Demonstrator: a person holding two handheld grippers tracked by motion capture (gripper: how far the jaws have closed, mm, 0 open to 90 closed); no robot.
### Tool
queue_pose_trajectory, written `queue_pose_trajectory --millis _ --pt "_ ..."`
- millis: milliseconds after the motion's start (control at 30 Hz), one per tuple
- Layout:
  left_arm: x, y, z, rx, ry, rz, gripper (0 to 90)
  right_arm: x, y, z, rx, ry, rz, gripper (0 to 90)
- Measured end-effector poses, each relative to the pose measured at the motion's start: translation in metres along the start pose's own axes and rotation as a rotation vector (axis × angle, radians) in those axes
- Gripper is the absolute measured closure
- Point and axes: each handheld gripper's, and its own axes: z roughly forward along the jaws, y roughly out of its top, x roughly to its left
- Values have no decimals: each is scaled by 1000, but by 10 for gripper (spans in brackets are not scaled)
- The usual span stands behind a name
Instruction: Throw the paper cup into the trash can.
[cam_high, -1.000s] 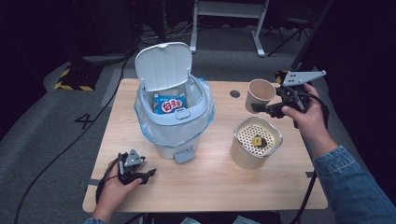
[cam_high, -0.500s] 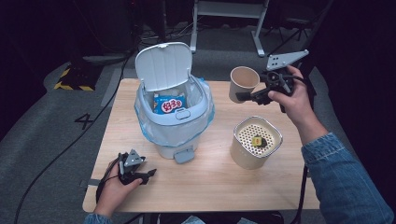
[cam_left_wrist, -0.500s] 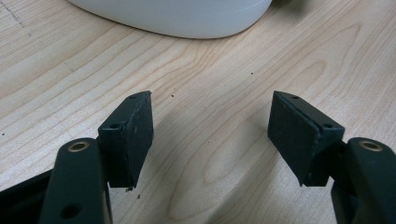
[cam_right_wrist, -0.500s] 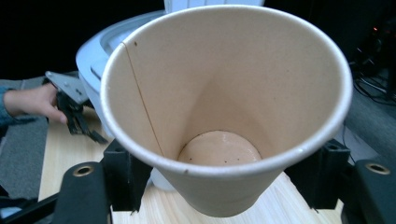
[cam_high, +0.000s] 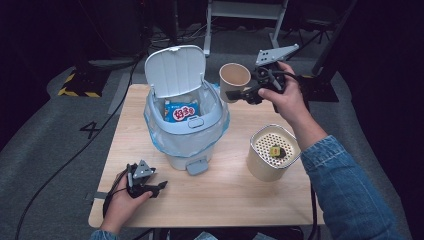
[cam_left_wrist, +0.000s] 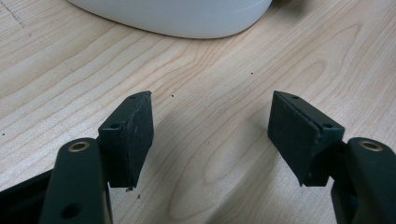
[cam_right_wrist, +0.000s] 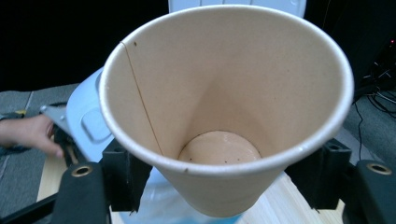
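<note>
A tan paper cup hangs in the air just right of the open white bin, held by my right gripper, which is shut on it. In the right gripper view the empty cup sits between the two jaws, its mouth toward the camera. The bin's lid stands up, and a blue snack packet lies inside its blue liner. My left gripper rests open on the table near the front left edge; in the left gripper view its fingertips stand wide apart over bare wood.
A cream round container with a perforated top and a small yellow piece on it stands at the right of the wooden table. Cables run over the grey floor to the left. A white stand is behind the table.
My right gripper has carried the cup left and a little up, from the table's back right corner toward the bin. The left gripper has stayed where it was.
</note>
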Motion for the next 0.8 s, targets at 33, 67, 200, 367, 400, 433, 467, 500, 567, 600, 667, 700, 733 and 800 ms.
queue_pose_trajectory --millis 33,67,200,367,400,433,467,500,567,600,667,700,733,800 --pt "0 0 0 -1 -1 0 319 0 1 5 -6 -2 4 302" --pt "0 0 0 -1 -2 0 318 0 3 10 -16 -4 9 301" --pt "0 0 0 -1 -2 -3 319 2 5 27 -60 -13 35 298" --pt "0 0 0 -3 -1 -4 318 2 4 50 -82 -29 62 297" --pt "0 0 0 -3 0 -4 318 2 4 53 -82 -31 66 296" --pt "0 0 0 -3 0 -5 318 2 4 58 -80 -29 72 296" --pt "0 0 0 -3 0 -4 318 2 4 62 -78 -29 77 296" --pt "0 0 0 -3 0 -4 319 3 4 64 -75 -25 81 296" --pt "0 0 0 -3 0 -5 318 5 4 70 -72 -18 85 296" --pt "0 0 0 -3 -1 -4 318 6 5 74 -65 -11 85 297" --pt "0 0 0 -4 1 -4 318 9 5 79 -52 -3 85 297" --pt "0 0 0 -3 0 -3 319 10 5 82 -43 -5 87 297" --pt "0 0 0 -3 1 -3 318 12 4 84 -30 -9 85 298" --pt "0 0 0 -3 1 -3 318 14 4 88 -7 -14 81 298"
